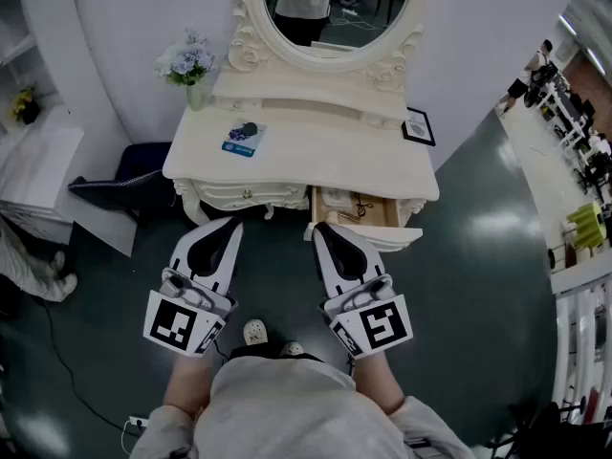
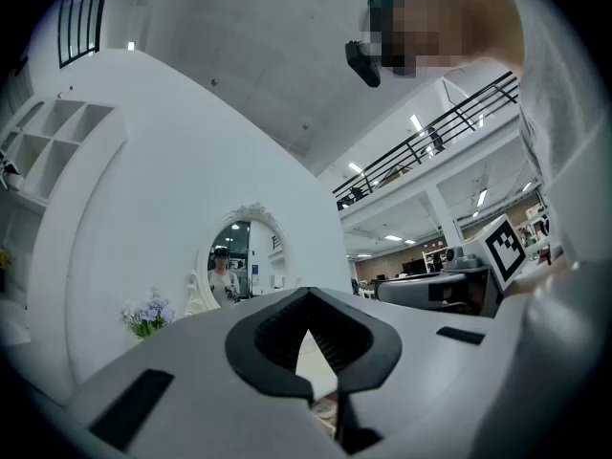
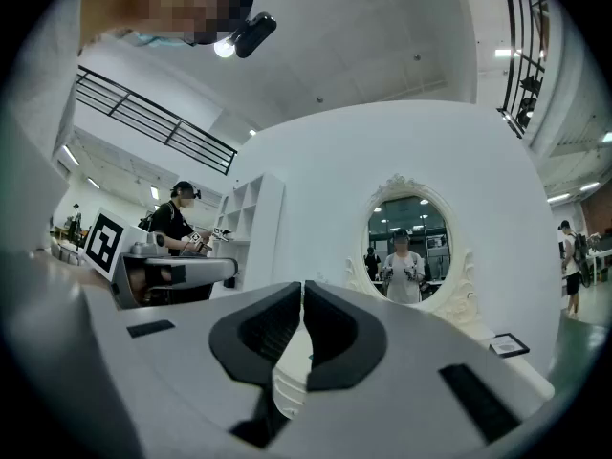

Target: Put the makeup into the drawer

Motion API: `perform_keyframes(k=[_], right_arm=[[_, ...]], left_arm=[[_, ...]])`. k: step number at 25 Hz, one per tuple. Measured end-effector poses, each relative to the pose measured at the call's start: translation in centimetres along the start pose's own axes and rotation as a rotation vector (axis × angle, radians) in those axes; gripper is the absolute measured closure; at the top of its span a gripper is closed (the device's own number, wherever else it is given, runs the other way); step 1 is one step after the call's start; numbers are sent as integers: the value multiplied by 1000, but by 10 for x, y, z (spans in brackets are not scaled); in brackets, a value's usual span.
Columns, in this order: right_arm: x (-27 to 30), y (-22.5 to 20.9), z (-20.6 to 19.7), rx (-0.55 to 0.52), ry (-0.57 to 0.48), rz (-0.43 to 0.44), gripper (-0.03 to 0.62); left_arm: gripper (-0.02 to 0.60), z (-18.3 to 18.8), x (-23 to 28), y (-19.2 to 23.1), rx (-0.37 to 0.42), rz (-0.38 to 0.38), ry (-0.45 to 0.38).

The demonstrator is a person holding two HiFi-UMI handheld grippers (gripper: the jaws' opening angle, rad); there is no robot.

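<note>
- Dark green floor (image 1: 478, 285) surrounds a cream vanity counter (image 1: 316, 156), which stands beneath an oval mirror (image 1: 335, 8) with flowers (image 1: 186, 63) at its back left corner.
- The makeup (image 1: 243, 138), a dark item on a blue packet, lies on the counter's left side, well apart from both grippers.
- The drawer (image 1: 354, 208) at front right stands pulled open.
- The left gripper (image 1: 232, 223) and right gripper (image 1: 320, 226) hang side by side before the counter, jaws closed and empty.

Left gripper (image 2: 307, 295), fingers (image 2: 254, 344) together, before mirror (image 2: 232, 261)
</note>
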State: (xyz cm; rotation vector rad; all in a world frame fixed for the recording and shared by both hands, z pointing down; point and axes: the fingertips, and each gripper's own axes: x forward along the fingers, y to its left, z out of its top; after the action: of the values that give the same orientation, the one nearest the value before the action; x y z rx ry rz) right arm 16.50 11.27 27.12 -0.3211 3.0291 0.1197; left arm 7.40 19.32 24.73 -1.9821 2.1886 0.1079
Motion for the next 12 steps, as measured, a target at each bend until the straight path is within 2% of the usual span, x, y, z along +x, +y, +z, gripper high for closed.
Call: perform_keyframes(k=[12], right_arm=[[16, 5, -2, 0, 5, 8, 569]], left_arm=[[569, -1, 0, 18, -12, 12, -5]])
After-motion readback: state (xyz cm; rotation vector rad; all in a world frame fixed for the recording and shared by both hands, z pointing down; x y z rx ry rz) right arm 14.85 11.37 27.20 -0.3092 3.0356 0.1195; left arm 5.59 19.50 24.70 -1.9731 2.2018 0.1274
